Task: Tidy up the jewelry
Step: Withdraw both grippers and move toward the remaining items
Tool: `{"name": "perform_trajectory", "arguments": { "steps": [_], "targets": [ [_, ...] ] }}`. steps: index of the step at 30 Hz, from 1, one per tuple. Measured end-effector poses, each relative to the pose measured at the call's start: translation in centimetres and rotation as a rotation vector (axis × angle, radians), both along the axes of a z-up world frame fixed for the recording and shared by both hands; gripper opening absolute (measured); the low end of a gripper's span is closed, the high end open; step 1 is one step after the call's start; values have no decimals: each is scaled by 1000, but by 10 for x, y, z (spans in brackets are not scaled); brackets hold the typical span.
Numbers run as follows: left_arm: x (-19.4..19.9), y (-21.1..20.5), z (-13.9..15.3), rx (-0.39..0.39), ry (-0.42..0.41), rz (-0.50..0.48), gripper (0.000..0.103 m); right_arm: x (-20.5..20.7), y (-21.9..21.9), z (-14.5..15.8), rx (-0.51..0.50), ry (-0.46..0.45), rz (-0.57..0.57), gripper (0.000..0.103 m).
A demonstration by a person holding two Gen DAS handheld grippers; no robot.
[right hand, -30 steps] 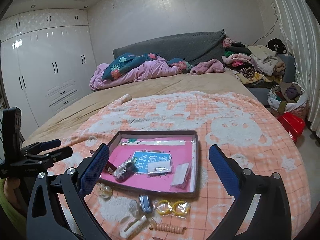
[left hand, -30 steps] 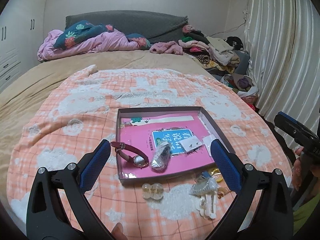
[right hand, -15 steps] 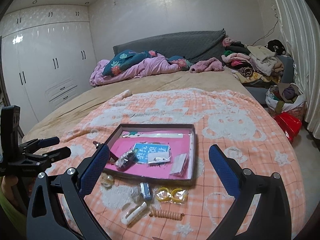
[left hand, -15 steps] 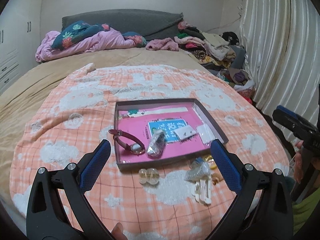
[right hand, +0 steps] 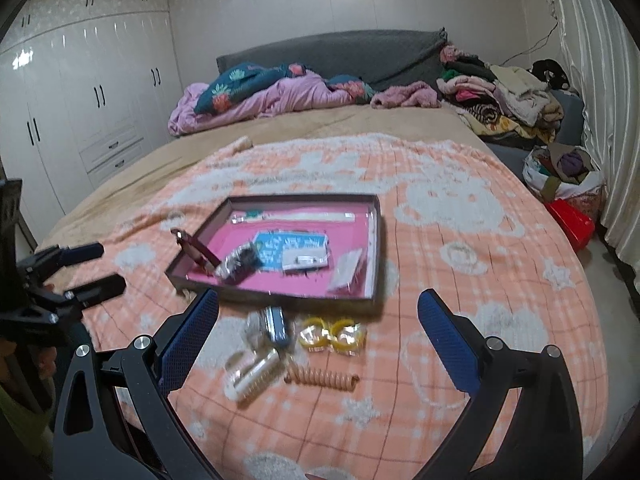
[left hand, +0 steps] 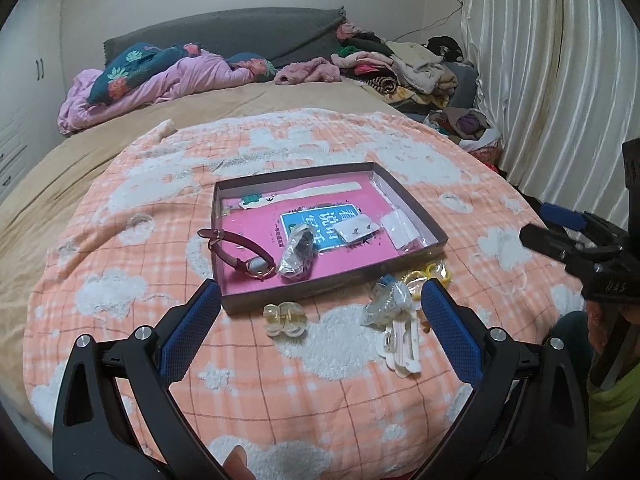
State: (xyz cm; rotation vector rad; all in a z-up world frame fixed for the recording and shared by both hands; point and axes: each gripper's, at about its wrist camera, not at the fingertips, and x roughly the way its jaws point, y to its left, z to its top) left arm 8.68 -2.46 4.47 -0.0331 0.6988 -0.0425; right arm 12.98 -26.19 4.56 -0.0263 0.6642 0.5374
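Both of my grippers are spread wide and carry nothing: the left gripper point(left hand: 320, 320) hangs over the blanket point(left hand: 320, 392) in front of the tray point(left hand: 332, 296), and the right gripper point(right hand: 318, 322) hovers above the loose pieces, just short of the tray's near wall.

Between my right fingers lie what I judge is left to do: a pair of yellow rings point(right hand: 332, 334), a coiled orange hair tie point(right hand: 320, 378), a blue clip point(right hand: 276, 326) and a pale hair clip point(right hand: 252, 376). My left view adds a clear beaded piece point(left hand: 285, 319) just outside the tray.

Inside the tray sit a watch point(left hand: 240, 254) with its strap draped over the left wall, a shiny bagged item point(left hand: 298, 258), an earring card point(left hand: 356, 229) and a small packet point(left hand: 400, 229). So I judge the sorting roughly half done, with the outside pieces not yet moved in.
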Motion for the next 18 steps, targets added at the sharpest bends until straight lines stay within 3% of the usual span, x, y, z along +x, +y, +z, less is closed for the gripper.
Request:
{"name": "perform_trajectory", "arguments": {
  "steps": [18],
  "targets": [
    [-3, -12, -31, 16, 87, -44, 93, -11, -7, -44, -82, 92, -5, 99]
  ]
}}
